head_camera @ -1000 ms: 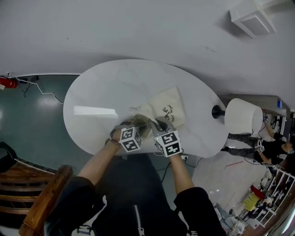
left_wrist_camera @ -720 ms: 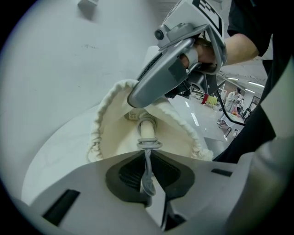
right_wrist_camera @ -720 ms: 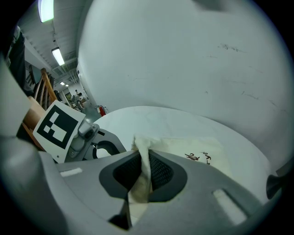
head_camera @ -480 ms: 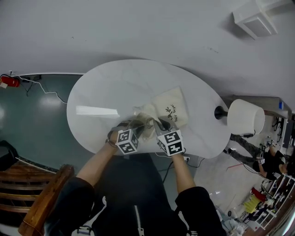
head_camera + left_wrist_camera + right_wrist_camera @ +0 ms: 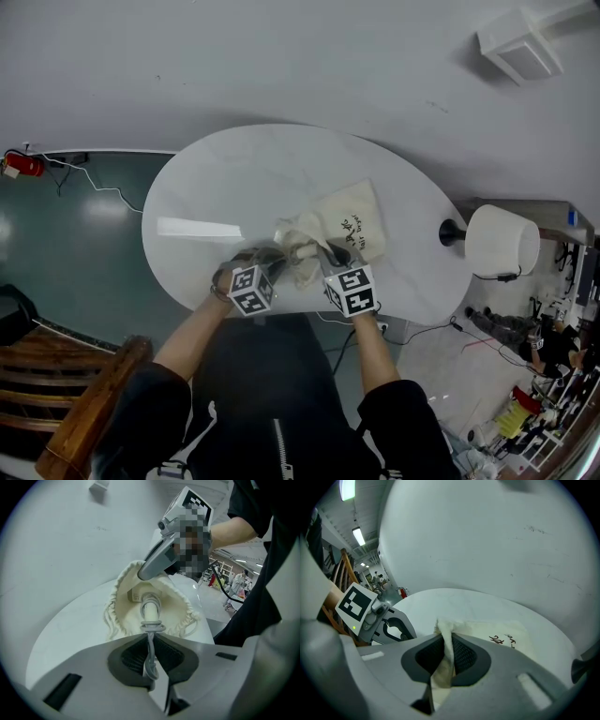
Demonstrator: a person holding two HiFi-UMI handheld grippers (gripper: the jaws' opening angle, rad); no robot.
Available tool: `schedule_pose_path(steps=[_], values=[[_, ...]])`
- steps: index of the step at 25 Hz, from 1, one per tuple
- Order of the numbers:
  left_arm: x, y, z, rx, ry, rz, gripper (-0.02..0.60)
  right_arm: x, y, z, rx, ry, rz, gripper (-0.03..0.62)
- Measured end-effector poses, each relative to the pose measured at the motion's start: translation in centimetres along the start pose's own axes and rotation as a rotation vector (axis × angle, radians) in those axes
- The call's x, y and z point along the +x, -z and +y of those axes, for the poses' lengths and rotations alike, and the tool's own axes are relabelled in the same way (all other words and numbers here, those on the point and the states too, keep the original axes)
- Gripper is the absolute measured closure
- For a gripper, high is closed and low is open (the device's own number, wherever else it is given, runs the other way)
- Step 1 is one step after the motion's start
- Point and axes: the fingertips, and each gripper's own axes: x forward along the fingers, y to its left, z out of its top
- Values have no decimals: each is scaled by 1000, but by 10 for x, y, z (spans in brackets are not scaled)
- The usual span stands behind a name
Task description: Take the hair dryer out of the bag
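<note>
A white oval table (image 5: 206, 187) carries a cream drawstring bag (image 5: 354, 220), its mouth open toward the person. The right gripper (image 5: 451, 654) has its jaws clamped on a fold of the bag's rim. The left gripper (image 5: 151, 644) has its jaws closed on the grey cord (image 5: 150, 657). Just ahead of the left jaws, the hair dryer (image 5: 151, 609) sits inside the mouth, handle end nearest, its long axis running straight away from them. The left gripper is nearer; pulling straight back looks right.

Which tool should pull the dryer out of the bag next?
Left. The left tool is shut on the cord of the hair dryer at the bag mouth; the right tool pinches the bag edge, likely anchoring it.
</note>
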Motion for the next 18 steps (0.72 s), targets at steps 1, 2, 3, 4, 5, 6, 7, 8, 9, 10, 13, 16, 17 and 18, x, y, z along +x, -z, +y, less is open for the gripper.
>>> schedule_pose_path(steps=[1, 2, 3, 4, 5, 6, 7, 8, 9, 10, 13, 16, 17, 18], values=[[-1, 3, 1, -2, 0, 2, 535, 0, 0, 0, 0, 1, 1, 568], [-3, 5, 1, -3, 0, 3, 535, 0, 1, 0, 0, 1, 1, 568], [-3, 8, 1, -3, 1, 6, 534, 0, 1, 1, 0, 2, 1, 568], [-4, 11, 0, -3, 3, 10, 535, 1, 2, 2, 0, 2, 1, 568], [-3, 14, -1, -2, 8, 16, 534, 1, 2, 2, 0, 2, 2, 568], [-1, 17, -2, 1, 13, 26, 534, 2, 2, 3, 0, 3, 3, 568], [1, 19, -4, 7, 17, 36, 531, 3, 2, 3, 0, 3, 4, 568], [2, 21, -5, 17, 17, 40, 531, 3, 2, 3, 0, 4, 5, 567], [2, 21, -5, 27, 14, 37, 526, 4, 3, 4, 0, 4, 6, 568], [1, 21, -6, 31, 9, 27, 515, 4, 3, 4, 0, 3, 6, 567], [-6, 11, -3, 11, -5, -22, 433, 4, 2, 4, 0, 4, 3, 568], [-7, 0, 1, 1, -16, -53, 431, 3, 2, 3, 2, 3, 1, 568], [-5, -3, 1, -2, -15, -56, 431, 3, 2, 3, 4, 3, 0, 567], [-3, -6, 1, -6, -12, -58, 431, 3, 2, 4, 5, 2, 0, 568]])
